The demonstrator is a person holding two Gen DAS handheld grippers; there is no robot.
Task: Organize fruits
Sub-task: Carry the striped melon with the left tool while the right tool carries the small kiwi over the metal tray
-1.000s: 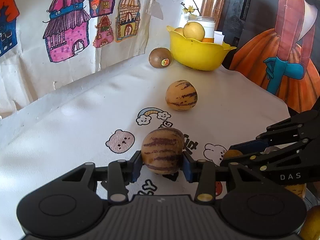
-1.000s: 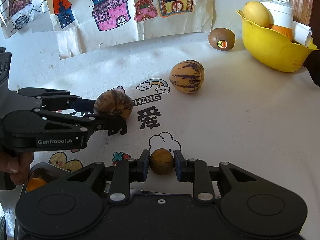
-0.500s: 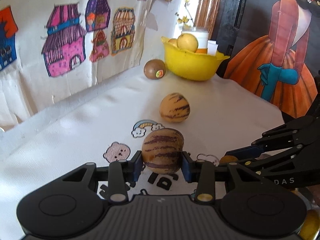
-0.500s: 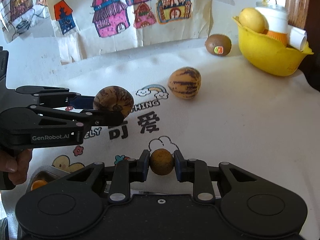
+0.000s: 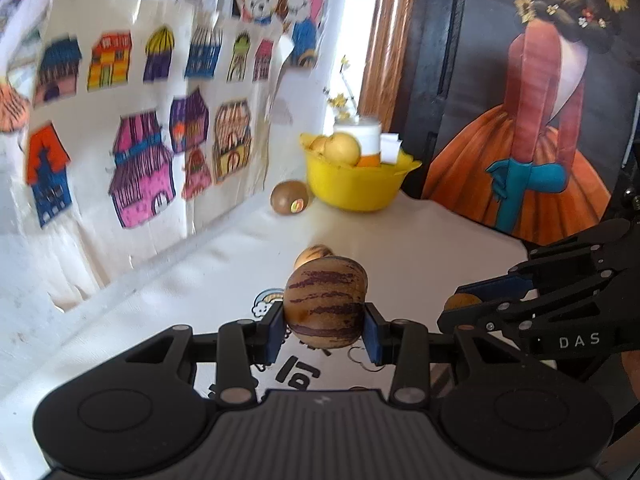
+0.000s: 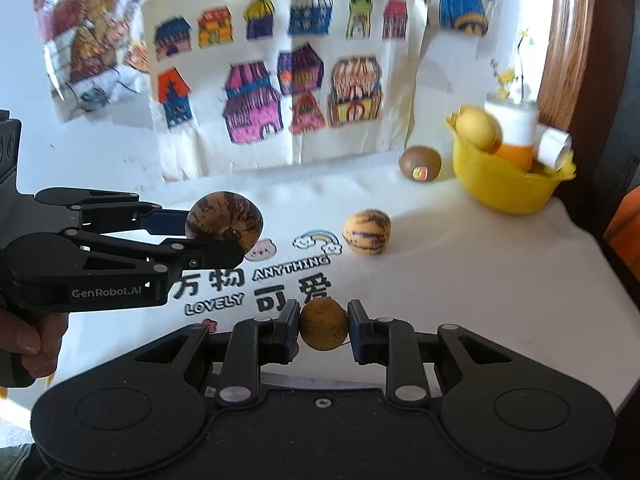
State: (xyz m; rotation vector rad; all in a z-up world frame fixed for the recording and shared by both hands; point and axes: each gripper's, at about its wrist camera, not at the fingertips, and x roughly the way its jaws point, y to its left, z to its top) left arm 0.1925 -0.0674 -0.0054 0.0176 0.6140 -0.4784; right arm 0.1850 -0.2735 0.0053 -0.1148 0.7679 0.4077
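Right wrist view: the right gripper (image 6: 324,330) pinches a small brown fruit (image 6: 324,329), the left gripper (image 6: 224,236) a striped melon (image 6: 224,221); yellow bowl (image 6: 500,188) at two o'clock seemingly holds some fruit, while another striped melon (image 6: 367,232) and a kiwi (image 6: 420,163) remain out.

Left gripper (image 5: 325,327) jaws clamped on a striped melon (image 5: 326,300), blue pads pressed to both its sides, lifted clear of the table (image 6: 460,280). Right gripper (image 6: 323,330) jaws tight on a small brown fruit (image 6: 323,323), also off the table. Both point forward and down, side by side. A hand (image 6: 30,340) wraps the left gripper's handle, fingers curled.
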